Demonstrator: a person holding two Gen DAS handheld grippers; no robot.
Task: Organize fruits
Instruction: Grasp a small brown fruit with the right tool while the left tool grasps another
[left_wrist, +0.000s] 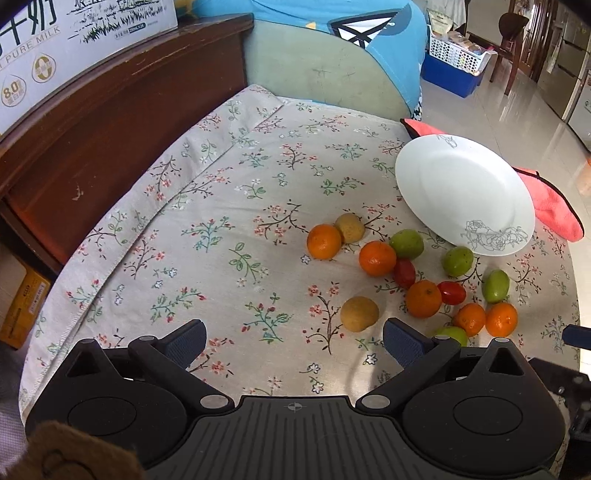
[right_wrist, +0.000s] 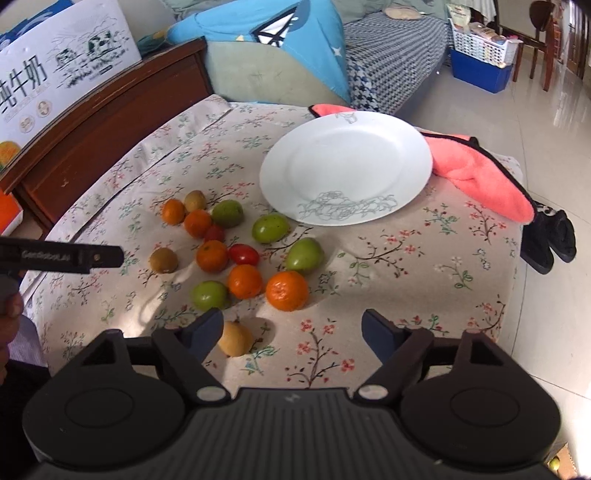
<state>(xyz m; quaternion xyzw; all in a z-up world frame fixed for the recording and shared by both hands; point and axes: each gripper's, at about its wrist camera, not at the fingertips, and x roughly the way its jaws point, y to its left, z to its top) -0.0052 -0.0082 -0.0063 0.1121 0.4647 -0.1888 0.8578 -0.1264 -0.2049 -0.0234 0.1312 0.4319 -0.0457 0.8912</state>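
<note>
Loose fruit lies on a floral cloth (left_wrist: 221, 192): several oranges (left_wrist: 324, 241) (right_wrist: 287, 290), green fruits (left_wrist: 406, 243) (right_wrist: 304, 254), red tomatoes (left_wrist: 451, 292) (right_wrist: 243, 254) and brown fruits (left_wrist: 359, 314) (right_wrist: 163, 259). An empty white plate (left_wrist: 461, 192) (right_wrist: 343, 166) sits just beyond them. My left gripper (left_wrist: 295, 332) stands open, the nearest brown fruit just ahead of its right finger. My right gripper (right_wrist: 293, 325) is open too; a yellow-brown fruit (right_wrist: 235, 339) lies on the cloth beside its left finger, untouched. The big orange sits just ahead of its gap.
A pink towel (left_wrist: 554, 210) (right_wrist: 480, 173) lies under the plate's far edge. A dark wooden board (left_wrist: 110, 110) with a milk carton (left_wrist: 55, 44) borders the left. Cushions (right_wrist: 266, 74) stand behind. Black slippers (right_wrist: 550, 236) sit on the tiled floor at right.
</note>
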